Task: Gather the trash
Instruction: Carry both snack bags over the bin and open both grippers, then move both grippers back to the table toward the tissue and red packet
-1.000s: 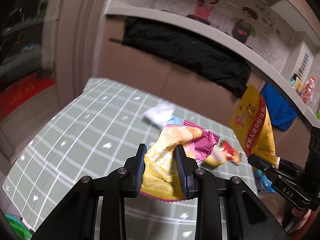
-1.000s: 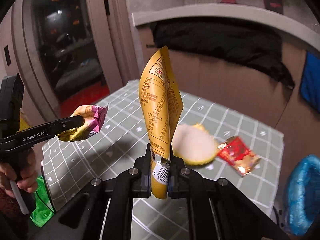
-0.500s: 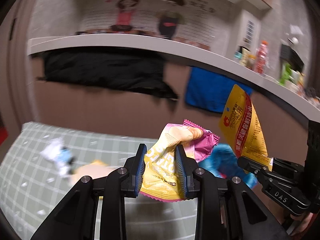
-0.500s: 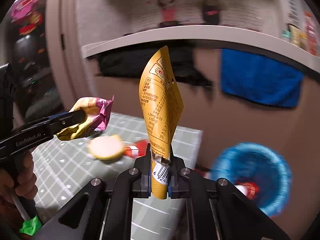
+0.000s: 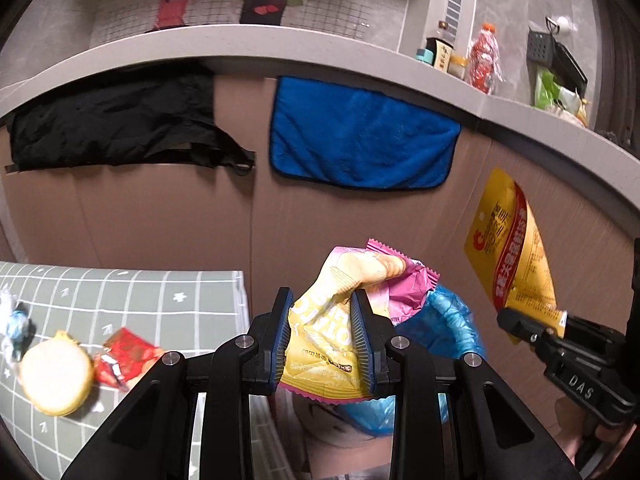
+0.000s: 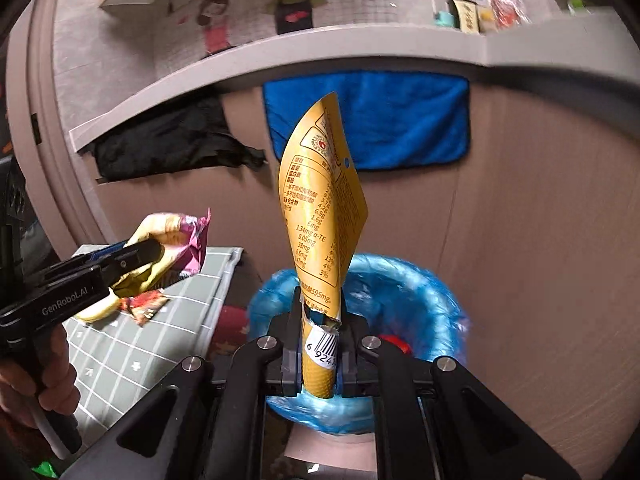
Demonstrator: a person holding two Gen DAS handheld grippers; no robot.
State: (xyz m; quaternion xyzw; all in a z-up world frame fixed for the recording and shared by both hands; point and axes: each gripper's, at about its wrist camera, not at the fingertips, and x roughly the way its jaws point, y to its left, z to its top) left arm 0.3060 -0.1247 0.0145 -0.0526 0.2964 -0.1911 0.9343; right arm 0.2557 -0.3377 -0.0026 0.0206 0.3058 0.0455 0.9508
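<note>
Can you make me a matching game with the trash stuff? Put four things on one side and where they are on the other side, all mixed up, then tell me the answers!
Things:
1. pink and yellow snack bag
2. tall orange wrapper
3. red wrapper
4. blue towel

Places:
A. lying on the green checked mat
B. clamped in the right gripper
C. hanging on the wall under the shelf
D. clamped in the left gripper

Pairs: 1-D, 2-B, 3-A, 4-C

Blue-lined bin [image 5: 448, 320] mostly hidden behind yellow-pink wrapper [image 5: 332, 320]. Bin contents unreadable. Shelf bottle labels [image 5: 484, 60] too small.
</note>
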